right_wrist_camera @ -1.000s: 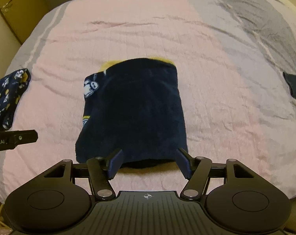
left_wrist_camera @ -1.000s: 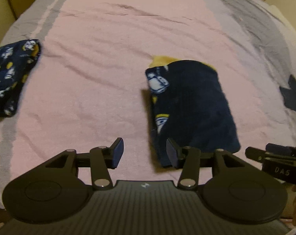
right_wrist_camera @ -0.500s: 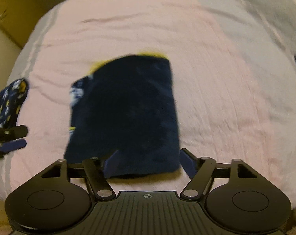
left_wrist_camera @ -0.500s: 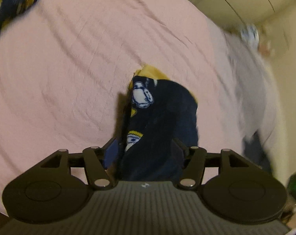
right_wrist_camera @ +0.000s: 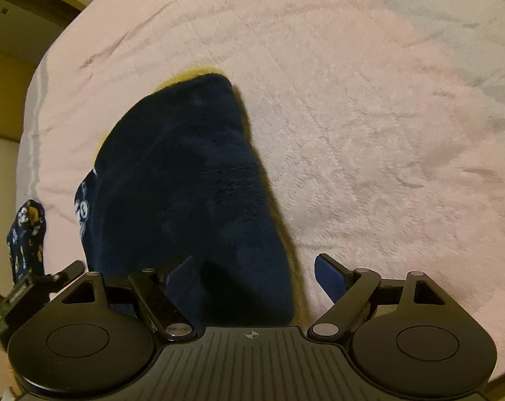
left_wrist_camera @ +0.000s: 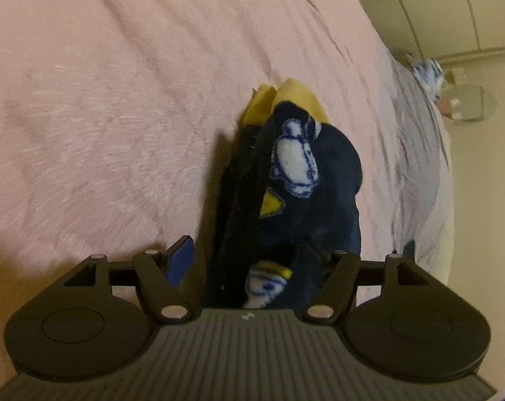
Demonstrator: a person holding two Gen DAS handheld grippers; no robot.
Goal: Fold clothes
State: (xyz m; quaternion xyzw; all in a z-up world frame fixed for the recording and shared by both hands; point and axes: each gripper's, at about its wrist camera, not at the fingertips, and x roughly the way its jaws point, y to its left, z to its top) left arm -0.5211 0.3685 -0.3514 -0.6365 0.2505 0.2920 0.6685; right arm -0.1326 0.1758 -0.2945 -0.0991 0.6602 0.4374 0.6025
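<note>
A: Where is the folded navy garment relative to the left gripper?

B: Straight ahead of it, lying on the pink blanket of the bed. Its near end sits between the two fingers — the jaws stand apart around it. The left finger's blue pad is clear of the fabric; the right finger lies against or behind the fleece, and I cannot tell whether it presses.

A: What shows on the cloth?

B: A white cartoon print and a yellow patch on the side facing the left gripper, with a yellow edge poking out at the far end.

A: And the right gripper?

B: Spread wide too. The garment's near edge reaches in between its fingers, nearer the left pad than the right pad, which hovers over bare blanket. From there the cloth stretches forward and slightly left.

A: Anything else nearby?

B: To the far left of the right gripper a second navy printed piece lies near the bed's edge — the tip of the other tool shows just below it. Well ahead and right of the left gripper, beyond the bed's grey strip, a small round table stands by the wall.
</note>
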